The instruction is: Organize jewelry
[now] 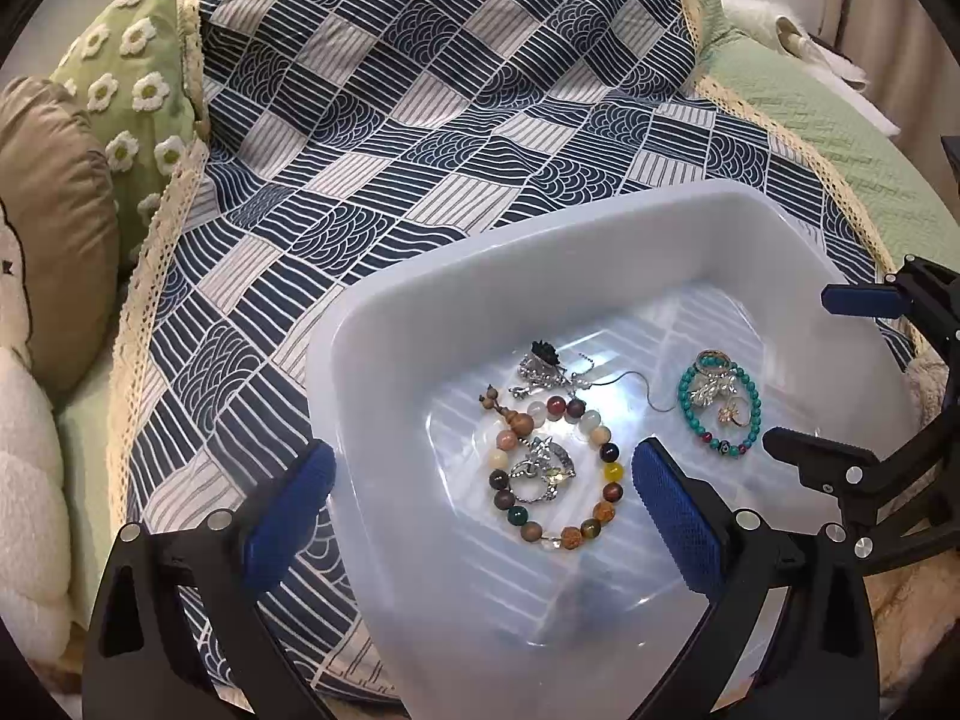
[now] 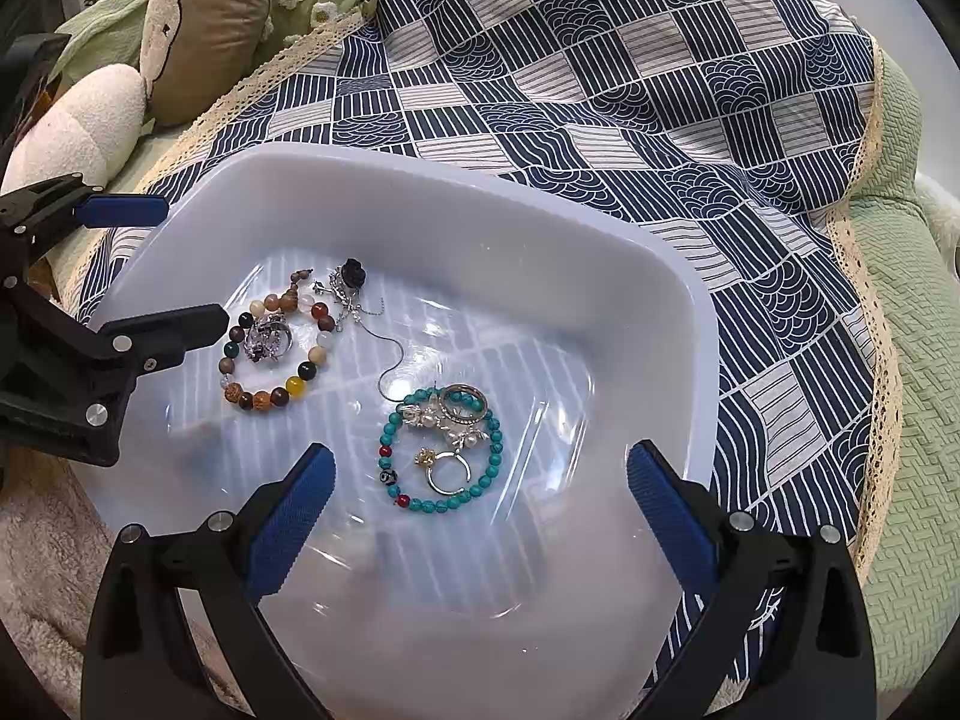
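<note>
A translucent white plastic bin sits on a blue and white patterned cloth. Inside lie a multicoloured bead bracelet around a silver brooch, a turquoise bead bracelet around rings and small silver pieces, a thin chain and a silver piece with a dark flower. My left gripper is open over the bin's left rim. My right gripper is open and empty above the turquoise bracelet. Each gripper shows in the other's view.
The patterned cloth with a lace edge covers a green quilted cushion. A green daisy pillow, a brown cushion and a cream plush lie at the left.
</note>
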Motion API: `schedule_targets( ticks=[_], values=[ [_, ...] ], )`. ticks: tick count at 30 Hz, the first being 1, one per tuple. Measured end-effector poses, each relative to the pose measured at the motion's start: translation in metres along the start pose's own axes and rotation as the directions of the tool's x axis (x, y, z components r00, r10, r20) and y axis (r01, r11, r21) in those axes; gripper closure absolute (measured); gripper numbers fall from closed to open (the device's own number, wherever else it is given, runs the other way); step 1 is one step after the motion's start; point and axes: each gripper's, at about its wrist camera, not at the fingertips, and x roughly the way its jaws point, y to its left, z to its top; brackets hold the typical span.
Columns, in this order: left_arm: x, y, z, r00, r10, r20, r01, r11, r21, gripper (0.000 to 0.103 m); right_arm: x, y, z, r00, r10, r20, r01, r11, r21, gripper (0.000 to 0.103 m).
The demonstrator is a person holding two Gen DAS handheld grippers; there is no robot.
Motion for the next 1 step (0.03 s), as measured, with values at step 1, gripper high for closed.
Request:
schedule_targets(
  ticks=[1],
  values=[
    [0.0, 0.0003, -0.0002, 1.0, -0.001, 0.001, 0.001, 1.0, 0.0, 0.008, -0.0001, 0.0001, 0.0, 1.0, -0.001, 0.0, 0.001, 1.0, -0.001, 0.007]
  ],
)
